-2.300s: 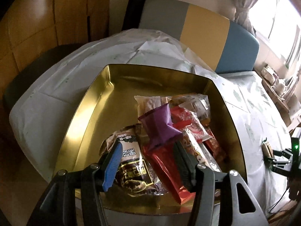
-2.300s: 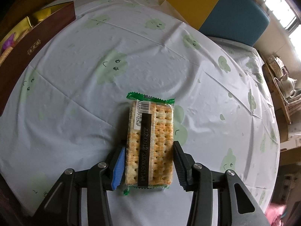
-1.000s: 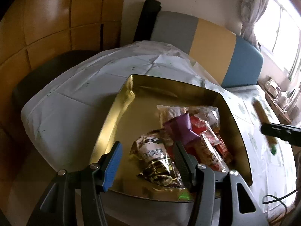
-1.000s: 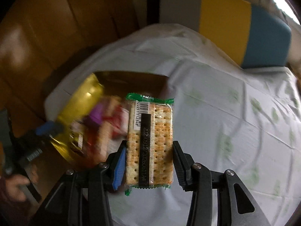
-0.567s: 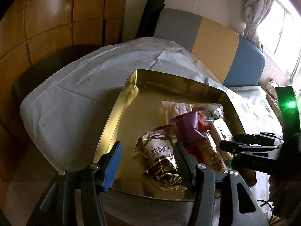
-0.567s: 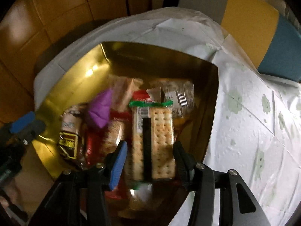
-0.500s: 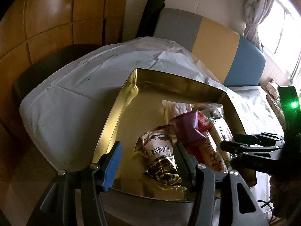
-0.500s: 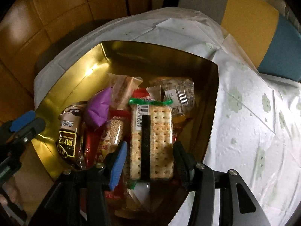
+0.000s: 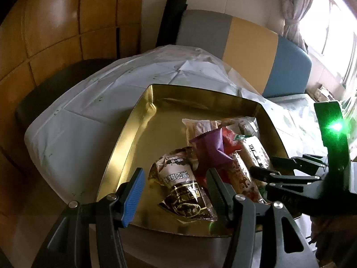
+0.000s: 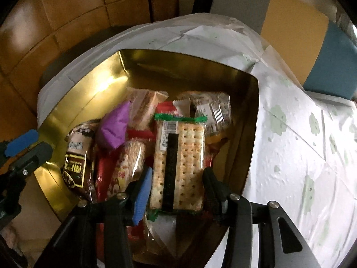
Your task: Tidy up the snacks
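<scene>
right wrist: cracker pack [image 10: 178, 163] between parted fingers [image 10: 142, 189]; left fingers [image 9: 133, 192] apart.

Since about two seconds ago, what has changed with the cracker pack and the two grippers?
The right gripper carried the cracker pack from the tablecloth leftward, over the snack pile in the gold tray. Its fingers now stand slightly apart from the pack, so it looks just released. The left gripper stayed open and empty at the tray's near edge, drawn back a little. The purple packet kept its place.

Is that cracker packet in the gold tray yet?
In: the green-edged cracker packet sits over the gold tray's snacks, between the right tongs.
</scene>
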